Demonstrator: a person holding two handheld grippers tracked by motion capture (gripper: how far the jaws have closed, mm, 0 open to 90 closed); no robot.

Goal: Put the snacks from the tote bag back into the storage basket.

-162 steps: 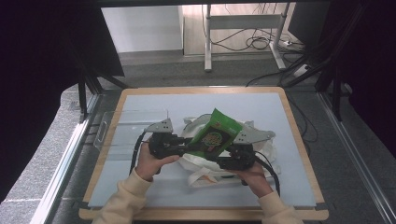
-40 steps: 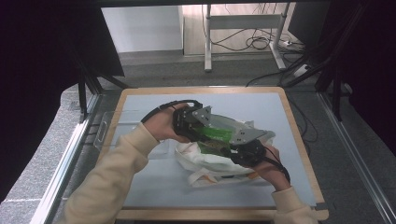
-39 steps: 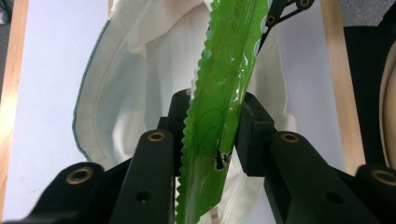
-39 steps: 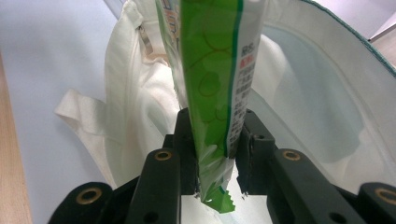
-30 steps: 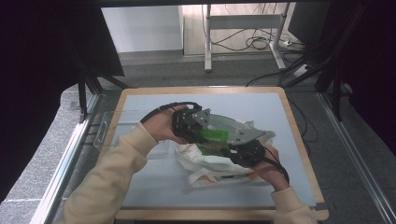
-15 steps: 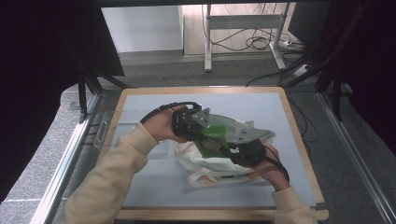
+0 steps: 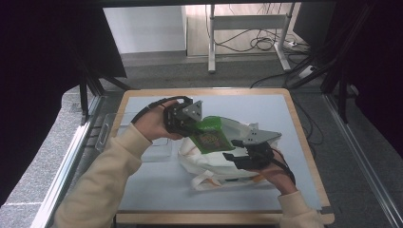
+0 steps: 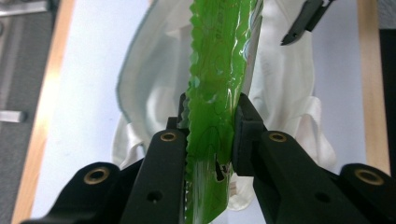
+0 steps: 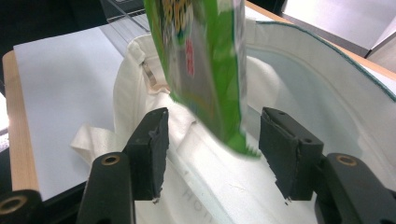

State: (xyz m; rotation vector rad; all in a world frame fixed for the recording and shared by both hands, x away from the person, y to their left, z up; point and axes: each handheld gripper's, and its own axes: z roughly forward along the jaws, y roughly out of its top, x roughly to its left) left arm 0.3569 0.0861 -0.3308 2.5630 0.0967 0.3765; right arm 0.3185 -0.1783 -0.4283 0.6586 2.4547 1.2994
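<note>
Left gripper view, bottom of frame: left gripper [image 8: 210,135] pinching green packet [image 8: 217,70] by crimped edge, jaws pressed against both faces. Behind it, white cloth bag [image 8: 154,84] on table [image 8: 74,93]; tip of other gripper at upper right.

Right gripper view: right gripper [image 9: 212,140] spread wide, jaws apart; packet [image 9: 201,60] hanging between them, blurred, touching neither; bag [image 9: 299,74] mouth open beneath.

High view, frame centre: packet [image 7: 209,137] above bag [image 7: 209,159], left gripper [image 7: 190,124] at its upper left, right gripper [image 7: 237,149] at lower right.
</note>
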